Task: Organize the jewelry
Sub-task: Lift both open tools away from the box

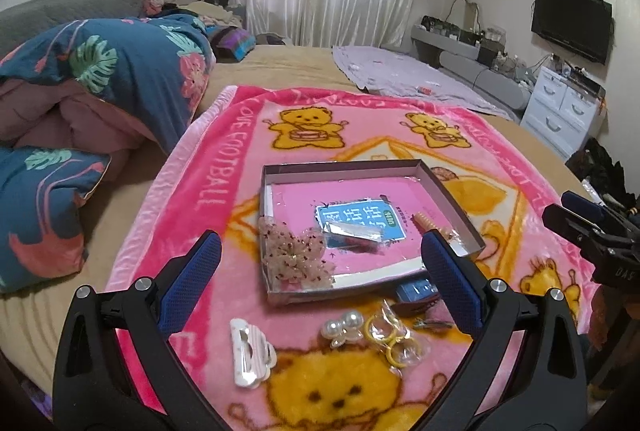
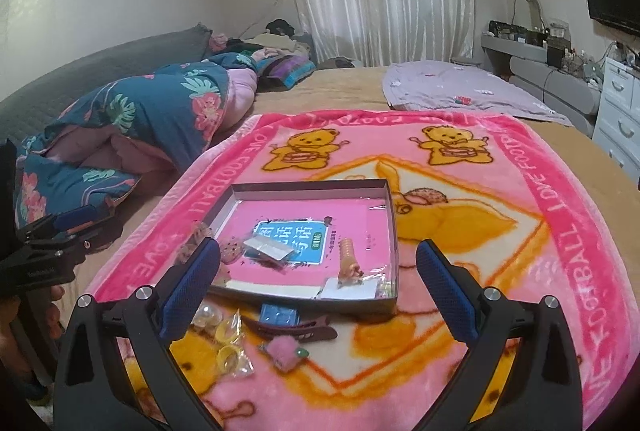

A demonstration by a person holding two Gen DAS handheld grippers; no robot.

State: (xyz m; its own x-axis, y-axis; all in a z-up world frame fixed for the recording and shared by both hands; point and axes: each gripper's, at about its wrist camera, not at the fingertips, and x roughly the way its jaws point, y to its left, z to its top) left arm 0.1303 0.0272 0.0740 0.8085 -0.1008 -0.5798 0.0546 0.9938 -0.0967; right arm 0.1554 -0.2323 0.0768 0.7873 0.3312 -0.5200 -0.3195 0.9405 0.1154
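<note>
while both tools hung above the bed, the left gripper [image 1: 320,263] stood with its blue-padded jaws wide apart and nothing between them, and the right gripper [image 2: 318,271] likewise gaped at full spread, clamping nothing. a shallow grey cardboard box lid [image 2: 390,215] lay on the pink fleece blanket with yellow bears [image 2: 560,231], holding a pink booklet with a blue label [image 1: 400,191]. inside the lid sat a translucent beaded flower hairpiece [image 1: 296,251] at its near left corner, a small silver foil packet [image 2: 268,246] on the booklet, and a peach ribbed hair clip [image 2: 347,259] towards the near right side. on the blanket just in front of the lid lay a white and pink claw clip [image 1: 250,357], a cluster of pearl beads [image 1: 344,327], yellow rings in a clear bag [image 1: 394,343], a blue rectangular clip [image 2: 278,313] touching a dark maroon barrette [image 2: 296,331], and a fuzzy pink clip with a green dot [image 2: 286,351] (its exact shape was hard to make out). a folded floral quilt [image 1: 132,71] lay well apart at the left.
</note>
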